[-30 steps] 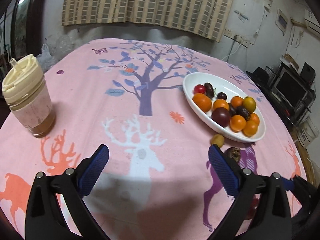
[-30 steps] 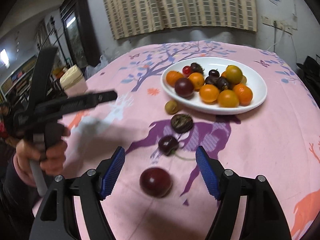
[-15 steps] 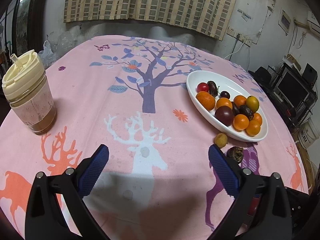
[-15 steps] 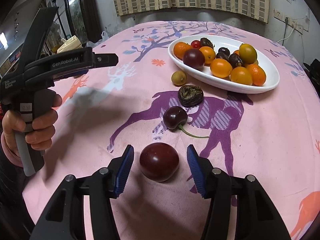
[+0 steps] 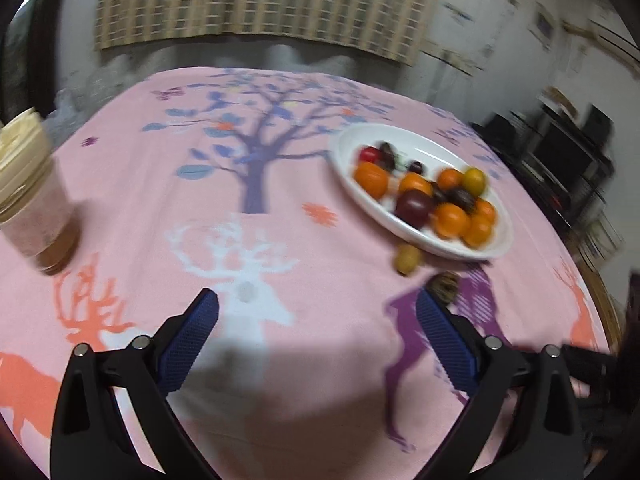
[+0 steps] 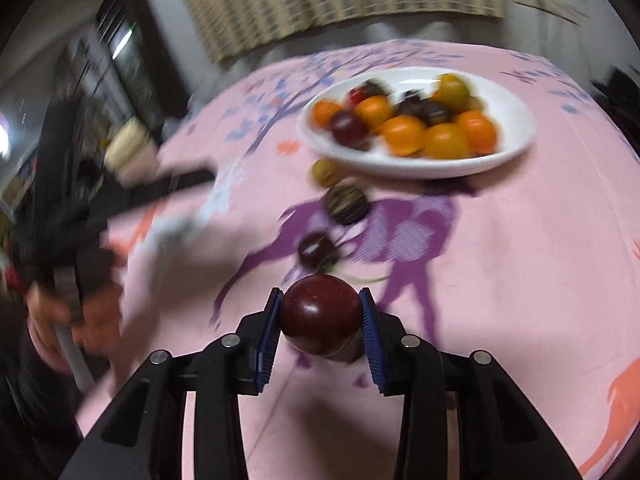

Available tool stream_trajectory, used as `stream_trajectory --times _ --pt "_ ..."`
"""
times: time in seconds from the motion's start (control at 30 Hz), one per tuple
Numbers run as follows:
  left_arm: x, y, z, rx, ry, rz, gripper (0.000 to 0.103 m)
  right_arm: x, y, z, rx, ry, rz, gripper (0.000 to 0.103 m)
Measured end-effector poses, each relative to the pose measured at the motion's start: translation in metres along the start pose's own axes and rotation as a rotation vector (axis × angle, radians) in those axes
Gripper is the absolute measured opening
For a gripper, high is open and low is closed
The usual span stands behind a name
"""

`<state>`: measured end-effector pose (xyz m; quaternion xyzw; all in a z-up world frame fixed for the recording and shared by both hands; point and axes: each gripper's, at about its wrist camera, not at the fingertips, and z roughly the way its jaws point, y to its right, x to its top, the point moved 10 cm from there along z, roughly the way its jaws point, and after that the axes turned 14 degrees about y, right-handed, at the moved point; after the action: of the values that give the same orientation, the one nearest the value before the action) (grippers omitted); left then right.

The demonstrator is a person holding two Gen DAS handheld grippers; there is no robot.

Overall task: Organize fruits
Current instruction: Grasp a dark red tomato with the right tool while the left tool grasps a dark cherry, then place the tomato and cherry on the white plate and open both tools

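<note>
A dark red plum [image 6: 320, 314] sits between the blue pads of my right gripper [image 6: 320, 320], whose jaws are closing and press on both its sides. Beyond it on the pink cloth lie a dark cherry [image 6: 316, 249] with a green stem, a wrinkled brown fruit [image 6: 346, 204] and a small yellow-green fruit [image 6: 325, 172]. The white oval plate [image 6: 516, 120] behind them holds several oranges, a plum and dark fruits. My left gripper [image 5: 316, 338] hovers over bare cloth, its jaws wide with nothing between them and closing slightly. The plate [image 5: 348, 148] lies to its upper right.
A lidded jar [image 5: 28, 196] with a cream lid stands at the left table edge. A person's hand [image 6: 60, 316] holds the left gripper at the left of the right wrist view. Shelves with electronics [image 5: 568, 156] stand past the table's right edge.
My right gripper moved forward around the plum and closed onto it. The left gripper shifted slightly and its view is now blurred.
</note>
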<state>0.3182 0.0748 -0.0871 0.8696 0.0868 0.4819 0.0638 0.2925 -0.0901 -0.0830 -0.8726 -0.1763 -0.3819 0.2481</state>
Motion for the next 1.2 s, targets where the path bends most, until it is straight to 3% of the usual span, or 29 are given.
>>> stream_trajectory --times 0.03,0.13,0.3,0.67,0.87,1.07,1.2 --pt "-0.006 0.014 0.001 -0.052 -0.02 0.03 0.075 0.003 0.006 -0.002 -0.011 0.014 0.025 0.039" --pt "-0.026 0.055 0.003 -0.185 -0.084 0.113 0.06 0.011 0.029 -0.011 -0.026 0.052 0.137 0.039" --pt "-0.044 0.101 0.005 -0.275 -0.102 0.223 0.053 0.015 0.043 -0.016 -0.053 0.083 0.192 0.039" --pt "-0.058 0.116 0.031 -0.249 -0.163 0.255 0.038 0.019 0.04 -0.019 -0.03 0.087 0.177 0.039" --pt "-0.059 0.113 0.032 -0.23 -0.149 0.268 0.028 0.019 0.04 -0.019 -0.031 0.084 0.179 0.039" --pt "-0.053 0.107 0.022 -0.23 -0.137 0.239 0.027 0.017 0.039 -0.017 -0.037 0.081 0.167 0.039" --pt "-0.033 0.1 0.004 -0.264 -0.099 0.191 0.027 0.02 0.036 -0.02 -0.02 0.101 0.151 0.039"
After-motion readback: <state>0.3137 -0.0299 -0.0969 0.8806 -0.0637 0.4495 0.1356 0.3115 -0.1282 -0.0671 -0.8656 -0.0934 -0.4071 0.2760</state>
